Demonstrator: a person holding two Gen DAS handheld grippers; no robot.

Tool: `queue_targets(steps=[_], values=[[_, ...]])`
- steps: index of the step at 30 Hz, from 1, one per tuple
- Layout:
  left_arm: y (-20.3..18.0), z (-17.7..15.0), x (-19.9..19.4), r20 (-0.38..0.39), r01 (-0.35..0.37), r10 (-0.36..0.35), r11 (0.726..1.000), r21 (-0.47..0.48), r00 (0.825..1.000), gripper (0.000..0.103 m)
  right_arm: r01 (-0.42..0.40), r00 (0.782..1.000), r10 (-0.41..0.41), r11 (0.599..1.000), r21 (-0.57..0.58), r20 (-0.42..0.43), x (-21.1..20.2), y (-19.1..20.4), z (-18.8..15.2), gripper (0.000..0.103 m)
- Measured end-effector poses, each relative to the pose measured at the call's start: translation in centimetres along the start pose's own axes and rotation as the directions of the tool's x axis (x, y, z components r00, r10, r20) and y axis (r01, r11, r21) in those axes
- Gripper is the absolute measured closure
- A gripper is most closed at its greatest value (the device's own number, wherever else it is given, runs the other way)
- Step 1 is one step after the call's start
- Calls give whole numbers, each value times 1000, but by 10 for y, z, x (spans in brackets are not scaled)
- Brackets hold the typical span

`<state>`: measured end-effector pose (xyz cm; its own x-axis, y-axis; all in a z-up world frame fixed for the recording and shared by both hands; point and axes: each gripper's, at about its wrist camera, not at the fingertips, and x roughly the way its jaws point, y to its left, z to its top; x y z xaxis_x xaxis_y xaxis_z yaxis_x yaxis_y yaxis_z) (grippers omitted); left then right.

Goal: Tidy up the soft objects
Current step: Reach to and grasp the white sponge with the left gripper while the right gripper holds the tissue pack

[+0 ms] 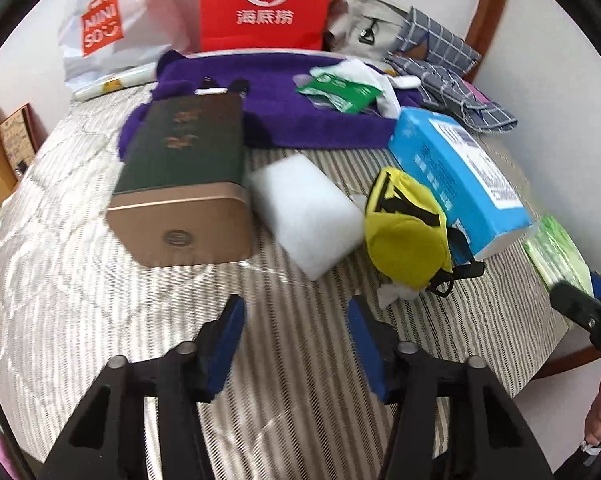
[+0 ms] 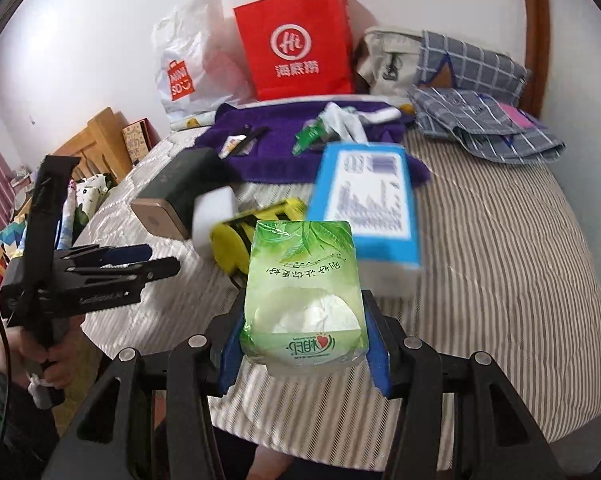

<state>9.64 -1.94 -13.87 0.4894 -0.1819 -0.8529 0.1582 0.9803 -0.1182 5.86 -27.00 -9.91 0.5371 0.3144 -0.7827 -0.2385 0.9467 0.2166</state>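
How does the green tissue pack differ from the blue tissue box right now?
The green tissue pack is clamped in the right claw and lifted; the blue tissue box lies free on the striped bedcover. The green tissue pack has a leaf print and a clear window showing white tissue; the blue tissue box has a white printed label. The blue tissue box looks longer. Both look like tissue packaging.
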Motion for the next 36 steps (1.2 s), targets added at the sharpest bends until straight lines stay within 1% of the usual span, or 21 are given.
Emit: queue_targets(steps=[3,6,8,10,14,17,22,25,30,33,36], values=[[-9,1,8,-5,17,-16,999,35,1000,60,27,1000,-27,1000,7,-4,-1,-9,-14,52],[-18,4,17,-10,-9,10,998,63,1000,60,16,1000,-16,1000,19,-4,1,-15,-24,52],[-18,8,19,0,-31,31,998,57,1000,60,18,1000,-17,999,34,-15,6,-19,-28,52],[-18,11,22,-1,-30,30,998,49,1000,60,20,999,-19,999,43,-31,11,-22,-32,52],[-21,16,28,-1,-40,40,998,53,999,61,32,998,-31,999,23,-49,19,-22,-33,52],[-20,19,32,2,-33,33,999,26,999,75,27,998,-26,1000,16,-56,22,-20,-32,52],[-15,20,31,4,6,-7,1000,7,1000,79,29,997,-29,1000,6,-67,23,-14,-35,52],[-14,14,24,5,25,-25,1000,9,1000,79,36,997,-36,999,7,-66,22,-13,-36,52],[-23,-5,7,0,25,-25,999,45,1000,79,49,997,-47,998,29,-65,20,-15,-40,52],[-25,-17,-2,-1,10,-10,998,59,1000,79,38,997,-35,998,54,-61,17,-18,-43,52],[-19,-31,-14,4,3,-3,998,55,1000,79,51,997,-48,997,58,-56,15,-18,-46,52]])
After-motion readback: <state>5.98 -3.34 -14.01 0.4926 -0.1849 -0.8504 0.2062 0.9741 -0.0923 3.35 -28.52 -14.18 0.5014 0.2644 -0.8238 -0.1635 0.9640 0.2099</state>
